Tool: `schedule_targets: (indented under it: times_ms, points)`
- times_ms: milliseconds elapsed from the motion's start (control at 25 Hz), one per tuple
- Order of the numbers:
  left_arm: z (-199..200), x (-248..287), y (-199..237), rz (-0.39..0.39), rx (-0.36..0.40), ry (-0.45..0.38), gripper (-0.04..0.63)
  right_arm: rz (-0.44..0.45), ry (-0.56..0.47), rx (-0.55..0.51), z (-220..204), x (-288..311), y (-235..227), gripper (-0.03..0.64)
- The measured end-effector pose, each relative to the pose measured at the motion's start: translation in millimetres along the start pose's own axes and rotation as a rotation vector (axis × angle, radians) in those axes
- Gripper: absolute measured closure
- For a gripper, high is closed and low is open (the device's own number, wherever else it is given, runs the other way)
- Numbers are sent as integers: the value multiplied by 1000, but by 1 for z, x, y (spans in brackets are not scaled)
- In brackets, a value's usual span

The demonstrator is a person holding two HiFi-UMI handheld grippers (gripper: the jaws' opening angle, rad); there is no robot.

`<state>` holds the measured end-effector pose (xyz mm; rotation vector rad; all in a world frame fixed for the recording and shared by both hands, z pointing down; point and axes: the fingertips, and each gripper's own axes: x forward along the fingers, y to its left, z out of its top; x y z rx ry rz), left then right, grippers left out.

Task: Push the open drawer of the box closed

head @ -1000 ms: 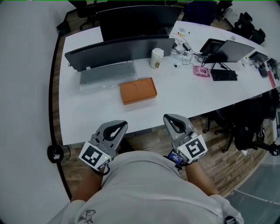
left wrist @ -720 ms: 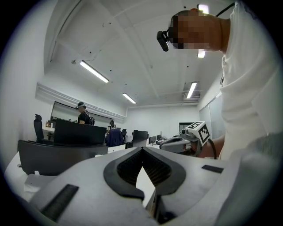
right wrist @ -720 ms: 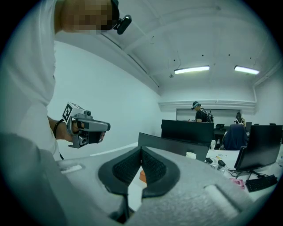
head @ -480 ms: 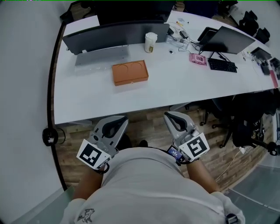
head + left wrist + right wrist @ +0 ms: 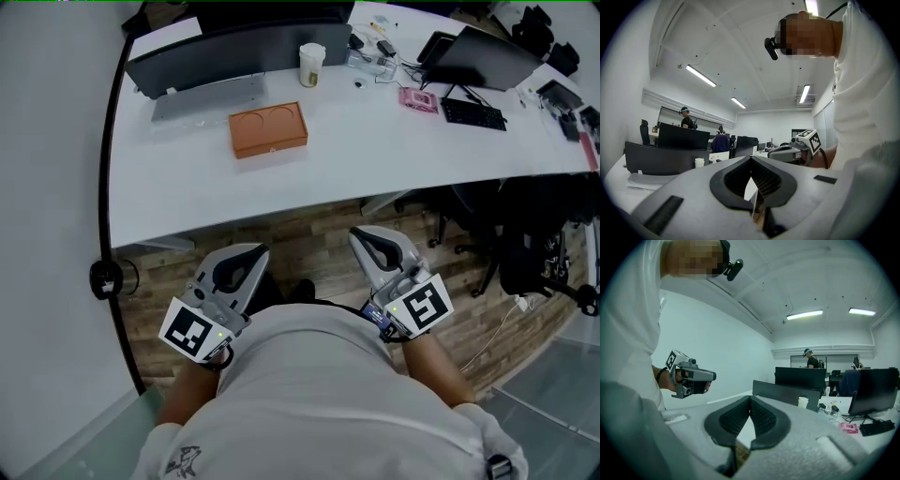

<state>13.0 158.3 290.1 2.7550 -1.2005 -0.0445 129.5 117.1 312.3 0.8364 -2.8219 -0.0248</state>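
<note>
The orange box [image 5: 268, 129] lies flat on the white table [image 5: 187, 197], far ahead of both grippers; its top shows two round imprints, and I cannot make out its drawer from here. My left gripper [image 5: 251, 253] and right gripper [image 5: 361, 235] are held close to my body over the wooden floor, short of the table's near edge. Both are shut with nothing between the jaws. In the left gripper view the left gripper's [image 5: 751, 157] jaw tips meet, and in the right gripper view the right gripper's [image 5: 750, 397] tips meet too. The box shows in neither gripper view.
Behind the box stand a grey keyboard [image 5: 208, 96], dark monitors [image 5: 234, 52] and a paper cup [image 5: 311, 64]. To the right lie a pink item [image 5: 418, 99], a black keyboard [image 5: 472, 113] and a laptop [image 5: 483, 56]. Office chairs [image 5: 534, 253] stand at the right.
The table and box have slid farther away and up in the head view as I stepped back. Both grippers stay shut near my body.
</note>
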Motion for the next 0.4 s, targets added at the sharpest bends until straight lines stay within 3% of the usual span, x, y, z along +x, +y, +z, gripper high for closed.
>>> schedule_targets:
  times_ms: [400]
  points:
    - [-9,19,-29,-39,-12,2,597,-18,7,10,-7,-26,-6,615]
